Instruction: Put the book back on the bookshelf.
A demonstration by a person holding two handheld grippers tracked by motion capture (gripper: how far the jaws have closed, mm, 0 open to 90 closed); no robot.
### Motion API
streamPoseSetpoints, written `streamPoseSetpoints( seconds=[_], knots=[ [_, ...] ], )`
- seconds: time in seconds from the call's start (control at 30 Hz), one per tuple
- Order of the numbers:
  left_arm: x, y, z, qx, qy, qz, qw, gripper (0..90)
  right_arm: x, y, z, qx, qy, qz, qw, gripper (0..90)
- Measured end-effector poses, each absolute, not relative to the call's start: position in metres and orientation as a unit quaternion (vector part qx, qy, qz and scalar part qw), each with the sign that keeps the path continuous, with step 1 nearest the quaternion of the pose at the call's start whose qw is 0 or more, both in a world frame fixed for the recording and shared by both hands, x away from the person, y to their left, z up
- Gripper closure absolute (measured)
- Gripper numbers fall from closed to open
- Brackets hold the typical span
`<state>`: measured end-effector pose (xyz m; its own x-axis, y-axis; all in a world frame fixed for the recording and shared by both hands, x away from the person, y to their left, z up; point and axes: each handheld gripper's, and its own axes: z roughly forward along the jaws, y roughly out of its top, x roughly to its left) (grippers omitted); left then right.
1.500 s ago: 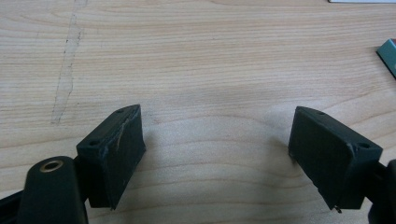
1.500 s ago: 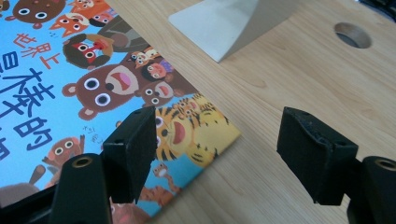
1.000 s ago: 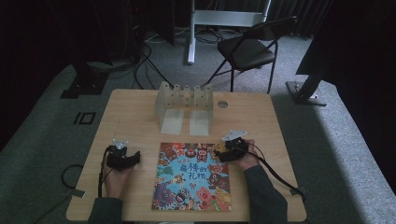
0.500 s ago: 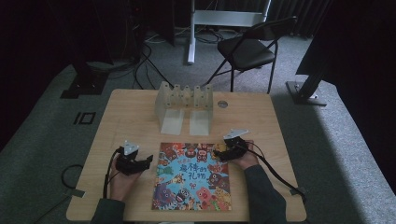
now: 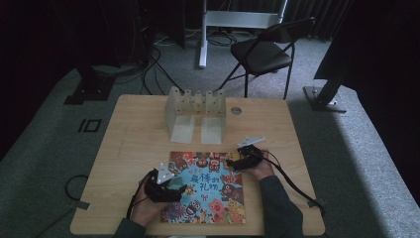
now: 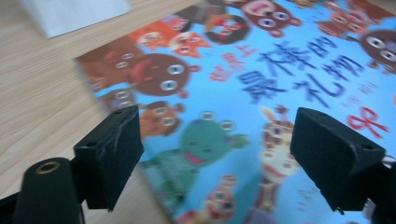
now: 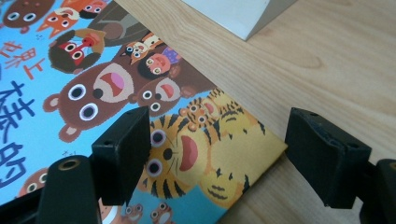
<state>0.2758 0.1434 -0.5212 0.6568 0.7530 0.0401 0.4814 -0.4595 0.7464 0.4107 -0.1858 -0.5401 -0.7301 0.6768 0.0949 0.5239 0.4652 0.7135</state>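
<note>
Hovering over the near left part of the book (image 5: 204,187), your left gripper (image 5: 179,190) has its jaws spread wide; they have just been opening, and nothing is pinched between them. In the left gripper view the book's (image 6: 261,102) blue cover with cartoon animals lies under the gap, its left edge passing just inside one jaw, bare table (image 6: 42,93) beyond it.

The book lies flat on the table (image 5: 133,144), cover up, at the near middle, close to your edge.

Your right gripper (image 5: 236,161) sits at the book's far right corner, released too, jaws well apart. In the right gripper view the corner with the yellow tiger (image 7: 205,140) lies between the jaws; one jaw stands over the cover, the other over bare wood (image 7: 327,60) past the edge. Whether the jaws touch the book you cannot tell from here.

Farther back, at the table's middle, stands a clear rack (image 5: 195,106) with two pale sheets sloping toward you in front of it. A small round disc (image 5: 236,110) lies just right of the rack.

Beyond the table, a black folding chair (image 5: 265,52) stands on the grey carpet, with a white stand (image 5: 237,20) behind it and cables (image 5: 148,64) to the left.
</note>
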Motion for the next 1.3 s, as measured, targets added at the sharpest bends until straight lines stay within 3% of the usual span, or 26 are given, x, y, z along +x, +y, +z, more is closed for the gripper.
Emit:
streamPoseSetpoints(
  seconds=[0.57,0.83,1.03,1.3],
  knots=[
    [0.237,0.108,-0.523,0.870,0.282,0.166,0.370,15.8,0.410,-0.192,-0.535,0.369,0.835,0.399,0.085,24.7],
    [0.215,0.086,-0.523,0.891,0.220,0.164,0.363,10.9,0.407,-0.198,-0.519,0.367,0.818,0.435,0.080,24.6],
    [0.208,0.072,-0.526,0.898,0.203,0.152,0.360,3.7,0.406,-0.198,-0.508,0.362,0.816,0.443,0.081,24.5],
    [0.211,0.060,-0.530,0.893,0.214,0.175,0.354,1.9,0.406,-0.198,-0.499,0.358,0.813,0.452,0.078,24.6]
  ],
)
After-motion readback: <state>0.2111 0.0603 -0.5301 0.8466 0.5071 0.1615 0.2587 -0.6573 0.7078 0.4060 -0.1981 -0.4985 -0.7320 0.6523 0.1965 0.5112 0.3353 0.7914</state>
